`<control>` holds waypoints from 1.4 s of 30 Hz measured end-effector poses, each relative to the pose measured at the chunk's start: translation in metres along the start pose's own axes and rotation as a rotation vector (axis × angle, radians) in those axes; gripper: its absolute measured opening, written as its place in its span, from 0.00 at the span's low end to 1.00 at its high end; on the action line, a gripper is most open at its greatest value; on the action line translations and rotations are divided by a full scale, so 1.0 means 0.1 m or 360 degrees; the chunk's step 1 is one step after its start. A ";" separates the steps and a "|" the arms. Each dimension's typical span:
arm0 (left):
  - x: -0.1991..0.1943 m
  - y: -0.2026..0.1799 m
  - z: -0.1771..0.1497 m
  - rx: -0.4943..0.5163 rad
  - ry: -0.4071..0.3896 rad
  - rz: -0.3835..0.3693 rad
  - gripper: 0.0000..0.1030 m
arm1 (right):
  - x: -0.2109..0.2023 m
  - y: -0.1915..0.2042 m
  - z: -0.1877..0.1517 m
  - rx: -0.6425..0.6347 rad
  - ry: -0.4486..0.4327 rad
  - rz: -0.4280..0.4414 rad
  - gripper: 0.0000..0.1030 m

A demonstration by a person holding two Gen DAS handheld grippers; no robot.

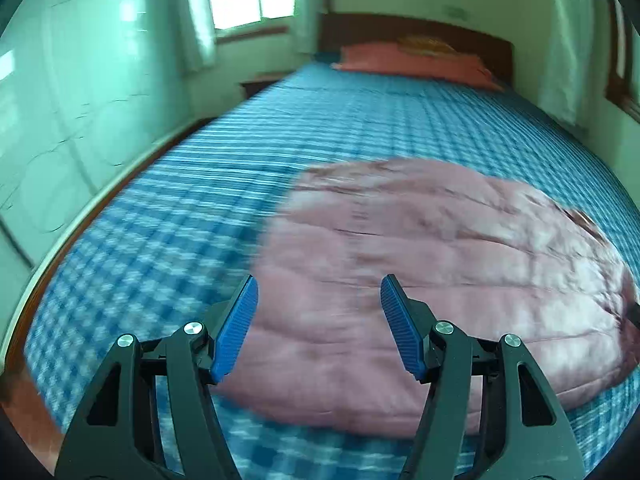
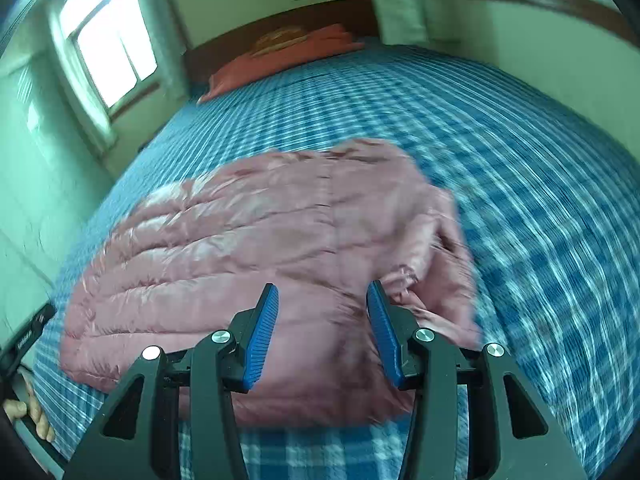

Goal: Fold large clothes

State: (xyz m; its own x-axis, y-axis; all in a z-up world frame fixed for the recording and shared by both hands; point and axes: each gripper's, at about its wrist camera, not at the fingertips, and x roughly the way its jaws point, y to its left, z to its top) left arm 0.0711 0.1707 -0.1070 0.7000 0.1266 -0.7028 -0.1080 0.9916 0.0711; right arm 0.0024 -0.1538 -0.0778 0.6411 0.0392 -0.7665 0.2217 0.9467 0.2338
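Note:
A pink quilted puffer jacket [image 1: 440, 272] lies folded into a compact bundle on the blue checked bedspread [image 1: 280, 140]. In the right wrist view the jacket [image 2: 260, 240] fills the middle, with a loose crumpled part at its right edge. My left gripper [image 1: 318, 284] is open and empty, held above the jacket's near left part. My right gripper [image 2: 323, 290] is open and empty, held above the jacket's near right part. Both views are blurred by motion.
The bed [image 2: 500, 140] runs away from me to a dark wooden headboard [image 1: 420, 32] with an orange-red pillow [image 1: 412, 64]. Windows with curtains [image 2: 112, 48] stand at the left. A hand holding the other gripper's handle [image 2: 28, 400] shows at the lower left of the right wrist view.

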 end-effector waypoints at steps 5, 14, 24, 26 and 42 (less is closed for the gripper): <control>0.16 -0.37 0.00 0.0052 0.0025 -0.0057 0.61 | -0.13 0.27 0.18 -0.0102 -0.0123 -0.0053 0.45; 0.54 -0.64 0.04 0.0035 0.0131 -0.0061 0.61 | 0.45 0.77 0.27 -0.0235 0.0072 0.0104 0.33; 0.90 -0.86 -0.08 0.0175 0.0239 -0.0020 0.51 | 1.09 0.95 0.03 -0.0346 0.0278 0.0028 0.33; 0.79 -0.85 0.01 0.0153 0.0216 -0.0049 0.46 | 1.00 0.99 0.12 -0.0346 0.0274 0.0035 0.32; 1.14 -1.13 0.22 0.0215 0.0187 0.0048 0.47 | 1.36 1.21 0.33 -0.0420 0.0245 -0.0047 0.32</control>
State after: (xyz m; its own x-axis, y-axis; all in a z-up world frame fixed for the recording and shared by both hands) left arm 0.1785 0.0738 -0.1790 0.6095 0.1604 -0.7764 -0.0262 0.9829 0.1824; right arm 0.1406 -0.0441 -0.1344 0.5138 0.0396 -0.8570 0.0272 0.9977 0.0624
